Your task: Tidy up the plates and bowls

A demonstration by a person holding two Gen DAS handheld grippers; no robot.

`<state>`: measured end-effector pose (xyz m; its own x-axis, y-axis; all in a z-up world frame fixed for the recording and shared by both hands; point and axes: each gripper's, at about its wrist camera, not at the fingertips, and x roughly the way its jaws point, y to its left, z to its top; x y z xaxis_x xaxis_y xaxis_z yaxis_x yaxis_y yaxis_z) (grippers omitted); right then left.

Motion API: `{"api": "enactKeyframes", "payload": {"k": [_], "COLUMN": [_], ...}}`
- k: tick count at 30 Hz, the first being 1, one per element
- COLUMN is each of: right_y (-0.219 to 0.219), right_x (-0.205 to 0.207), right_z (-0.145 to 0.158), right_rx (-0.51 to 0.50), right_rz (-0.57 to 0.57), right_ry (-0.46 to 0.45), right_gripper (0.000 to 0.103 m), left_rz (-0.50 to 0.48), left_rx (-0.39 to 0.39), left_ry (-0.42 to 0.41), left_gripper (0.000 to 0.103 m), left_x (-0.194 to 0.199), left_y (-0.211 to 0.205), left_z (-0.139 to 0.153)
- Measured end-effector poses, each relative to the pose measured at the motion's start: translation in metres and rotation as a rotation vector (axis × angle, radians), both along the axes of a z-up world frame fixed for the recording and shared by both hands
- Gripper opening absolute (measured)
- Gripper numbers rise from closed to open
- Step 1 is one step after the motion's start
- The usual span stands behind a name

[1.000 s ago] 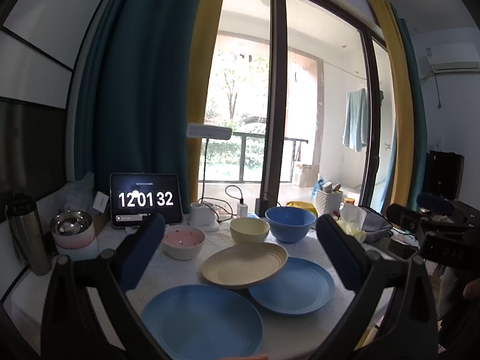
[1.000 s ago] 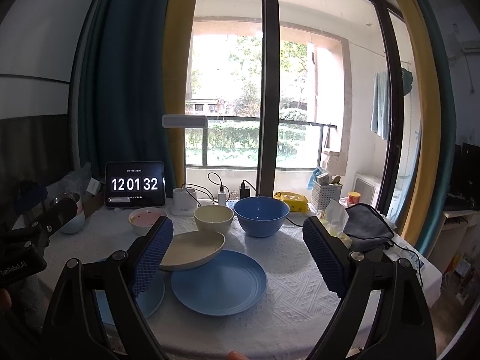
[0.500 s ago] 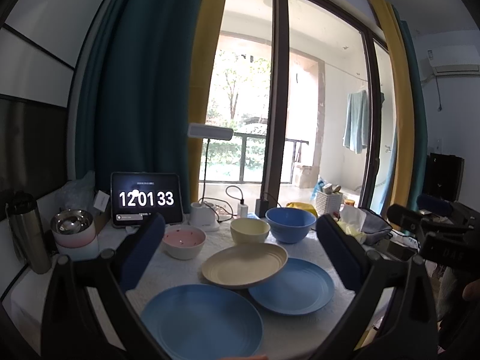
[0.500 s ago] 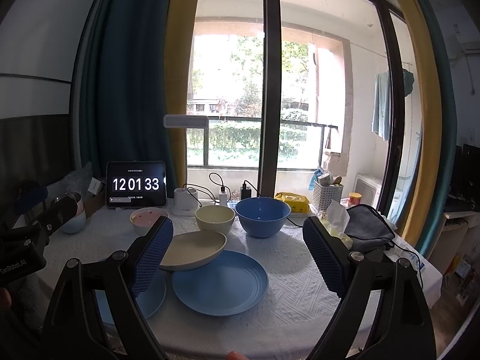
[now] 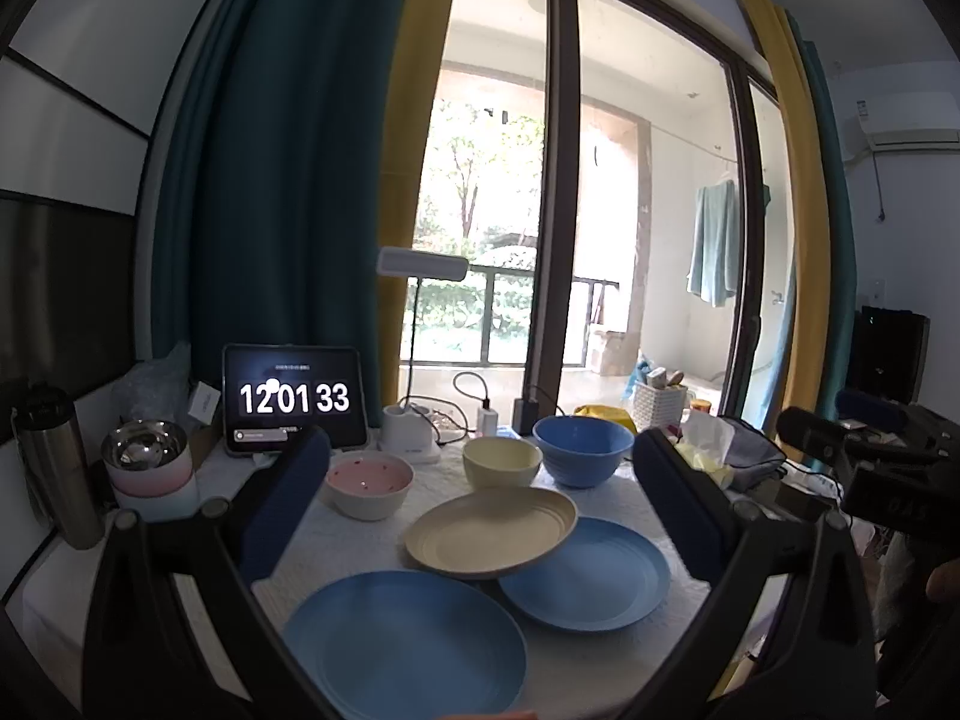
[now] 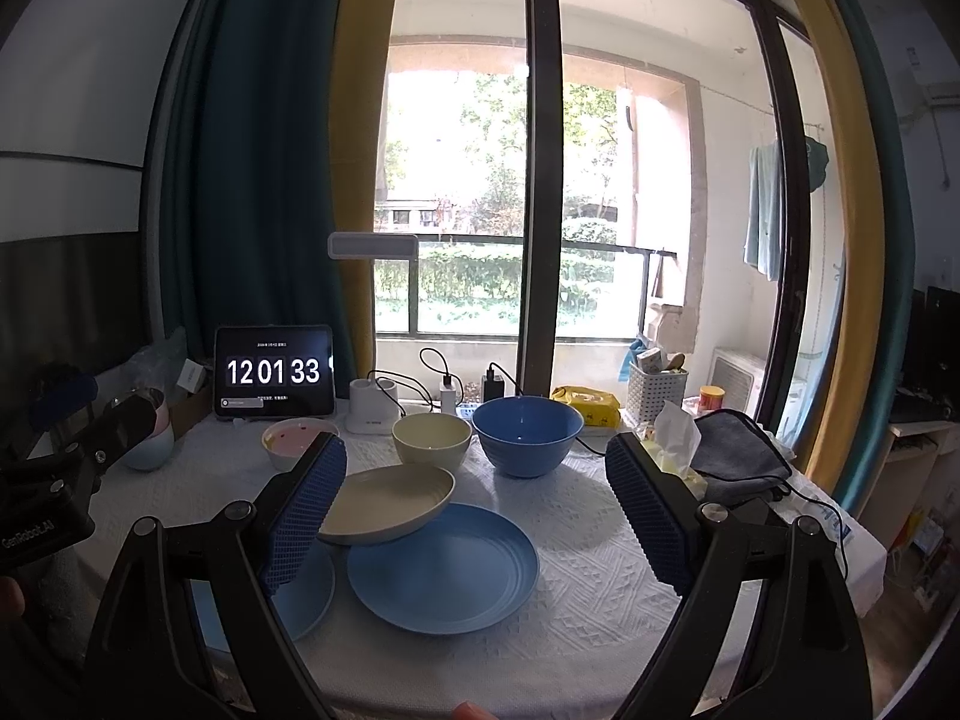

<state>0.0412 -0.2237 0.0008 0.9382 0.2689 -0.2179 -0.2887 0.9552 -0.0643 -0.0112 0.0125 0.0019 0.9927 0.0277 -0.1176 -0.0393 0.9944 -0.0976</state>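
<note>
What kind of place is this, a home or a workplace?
Most likely a home, a room beside a balcony. A cloth-covered table holds everyday plates and bowls such as the blue bowl; laundry hangs outside the glass door, and an air conditioner is on the wall.

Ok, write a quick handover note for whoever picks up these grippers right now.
Left gripper and right gripper: both open, empty, above the table's near edge.
Cream plate rests tilted across the two blue plates.
Pink bowl, cream bowl and blue bowl stand apart in a row behind.
Done: nothing stacked.
Left: stack plates, nest bowls.
</note>
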Motion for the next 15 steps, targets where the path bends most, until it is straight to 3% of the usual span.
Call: {"api": "enactKeyframes", "payload": {"k": [15], "right_y": [-0.0001], "right_x": [0.004], "right_z": [0.002], "right_rx": [0.002], "right_rz": [0.001], "right_ry": [0.004], "right_gripper": [0.091], "left_rz": [-0.007], "left_rx": [-0.024], "left_ry": [0.014], "left_gripper": [0.102], "left_x": [0.0065], "left_y": [0.0077], "left_z": [-0.0006]}}
